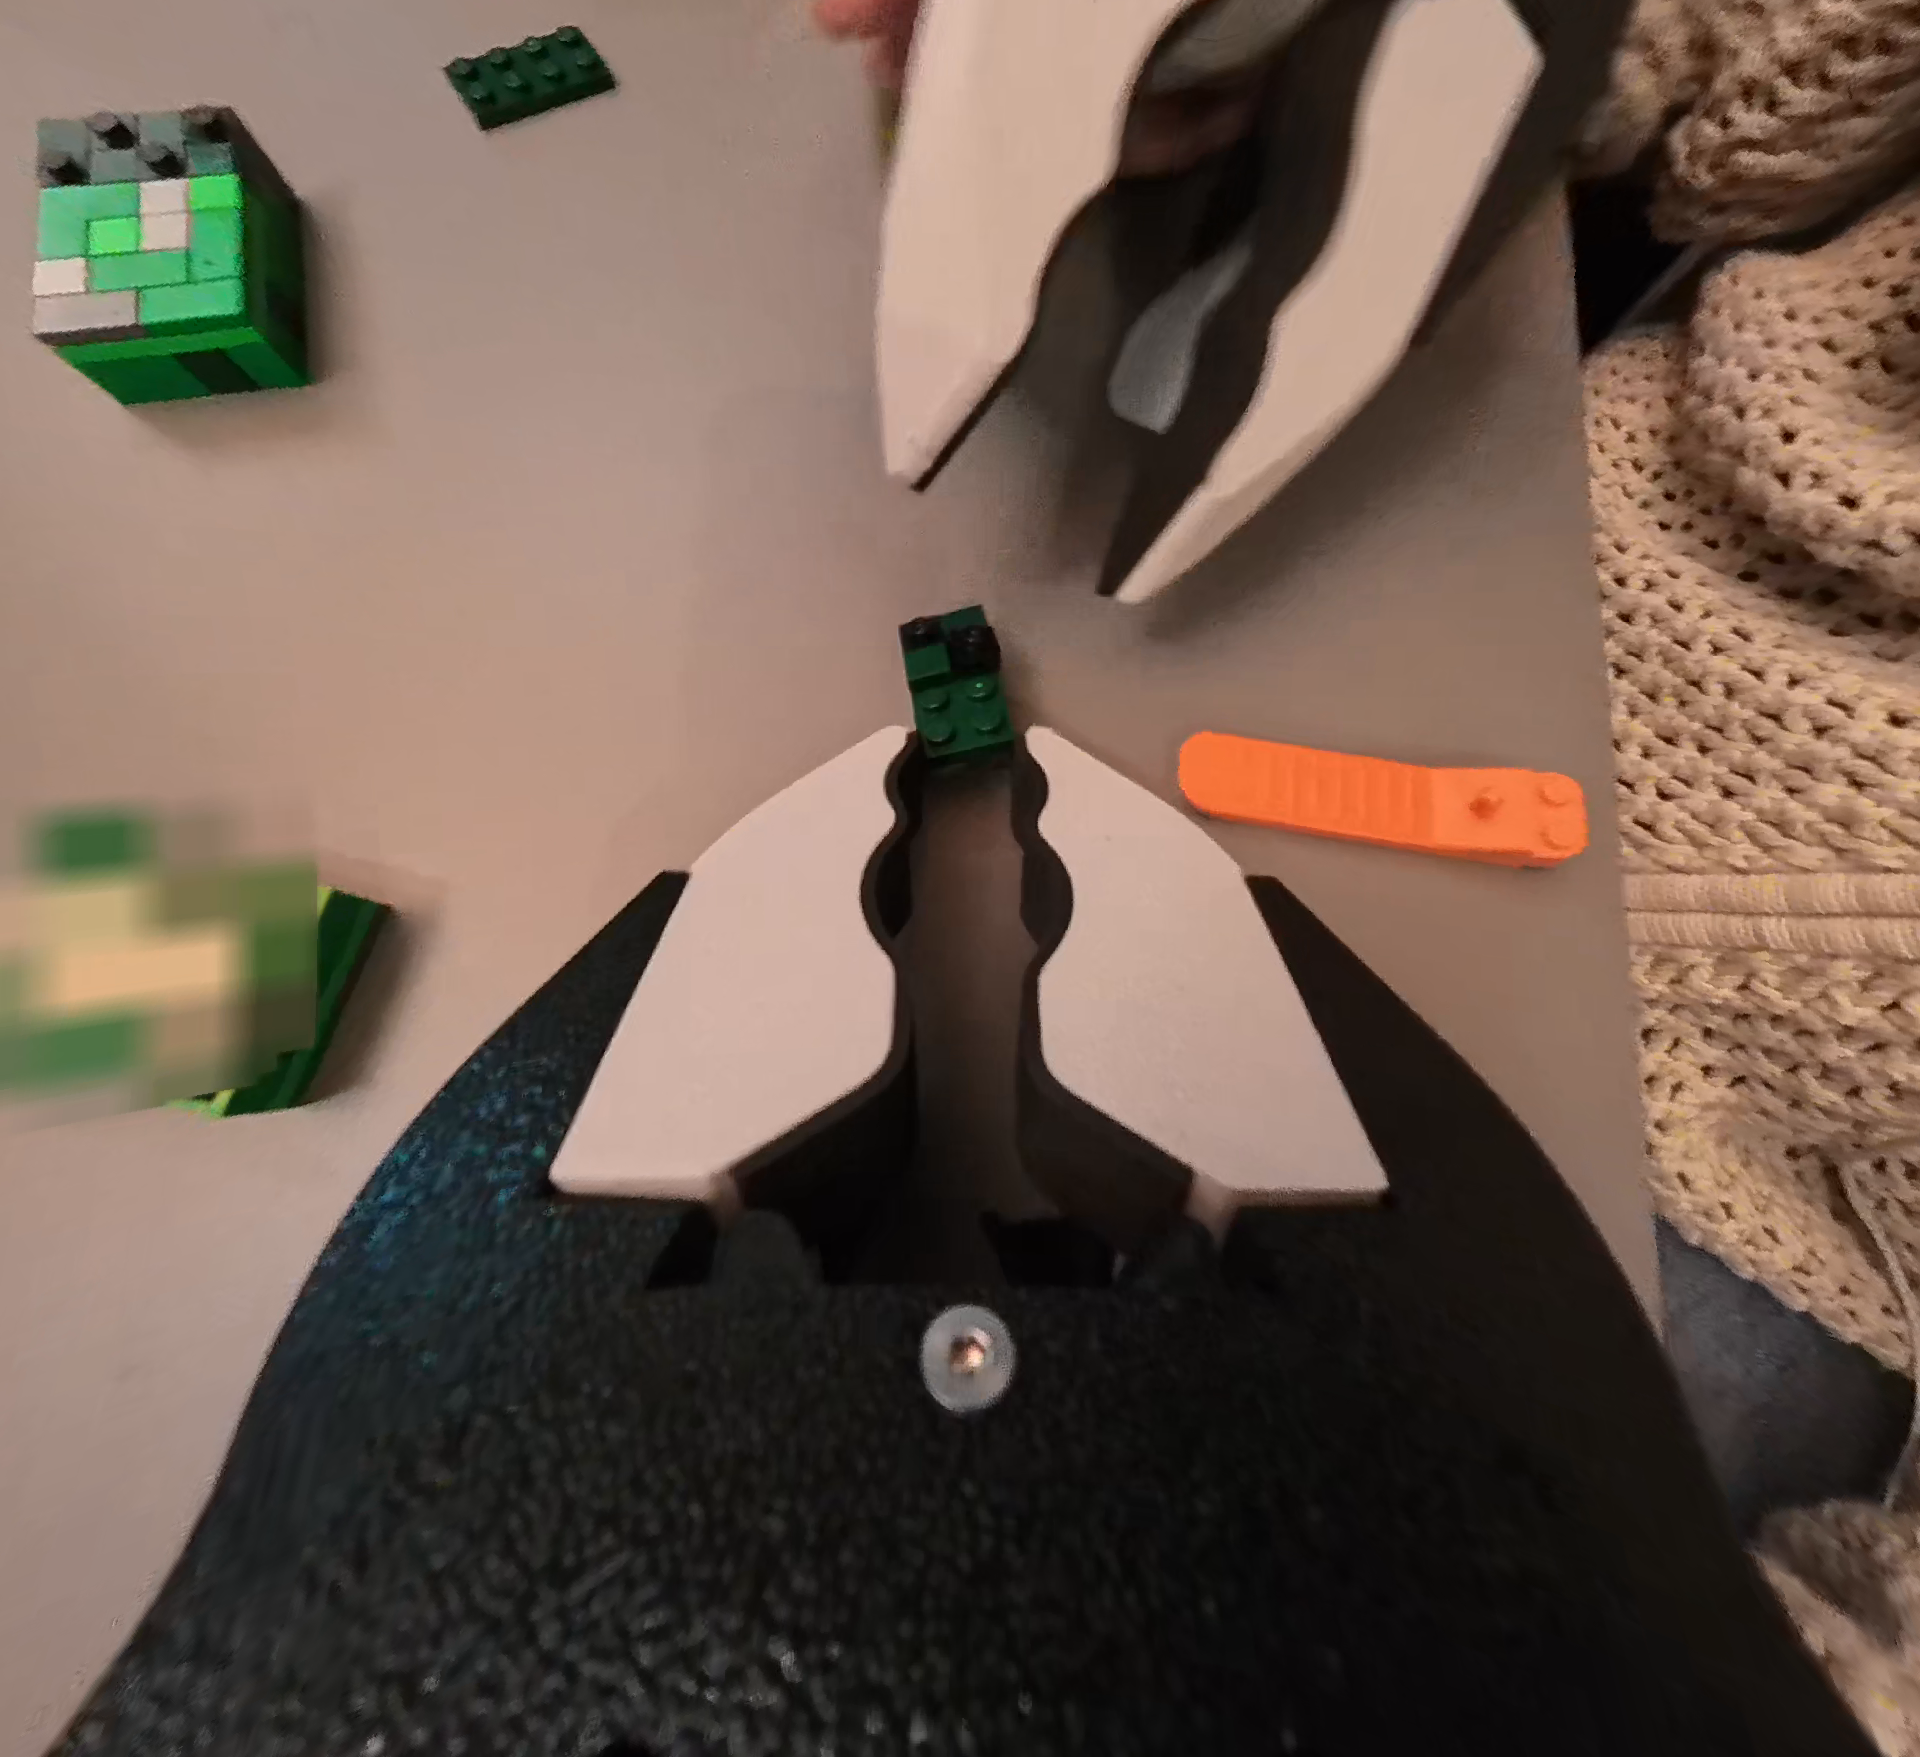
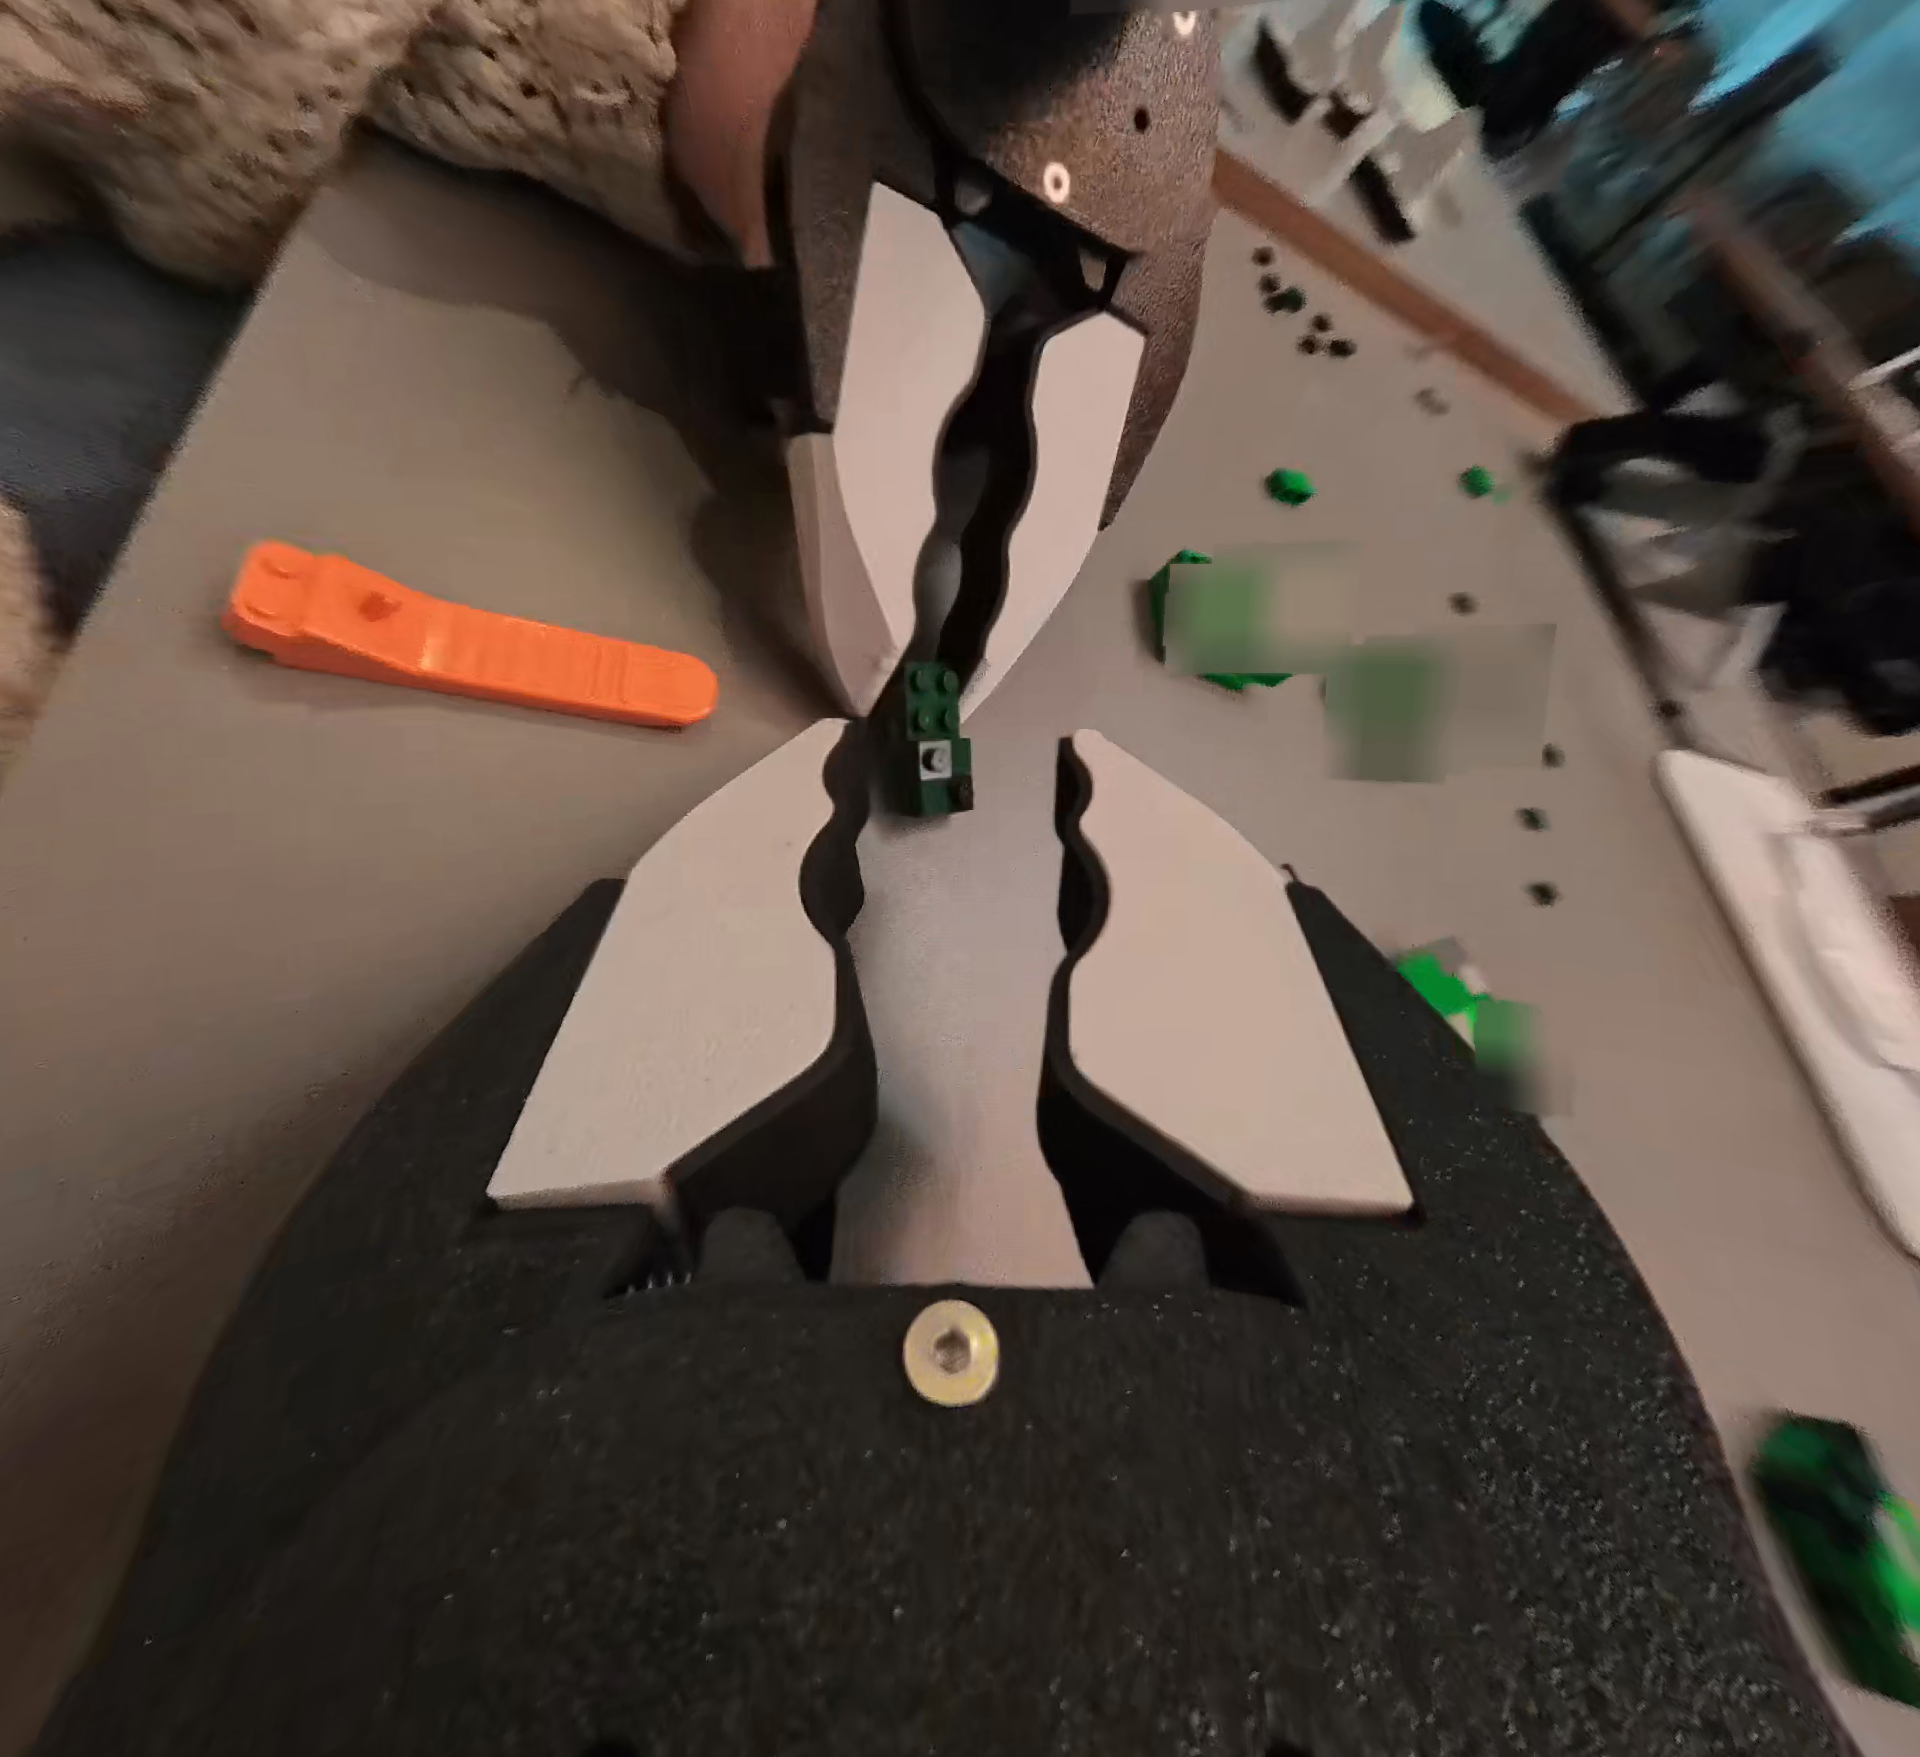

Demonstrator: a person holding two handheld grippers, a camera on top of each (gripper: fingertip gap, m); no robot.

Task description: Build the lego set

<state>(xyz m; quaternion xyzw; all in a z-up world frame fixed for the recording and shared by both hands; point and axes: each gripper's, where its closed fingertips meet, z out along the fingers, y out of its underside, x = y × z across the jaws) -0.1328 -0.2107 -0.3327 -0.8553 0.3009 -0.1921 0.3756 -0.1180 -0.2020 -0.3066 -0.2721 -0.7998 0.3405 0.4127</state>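
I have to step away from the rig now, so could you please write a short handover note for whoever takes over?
Left gripper: shut on the small dark green assembly, held at its near end on the table.
Right gripper: open, empty, just beyond the assembly's far end.
Nearby: orange brick separator, loose dark green plate, finished green cube.
Done: cube and small assembly partly built.
Left: probably add more pieces; loose studs lie farther across the table.
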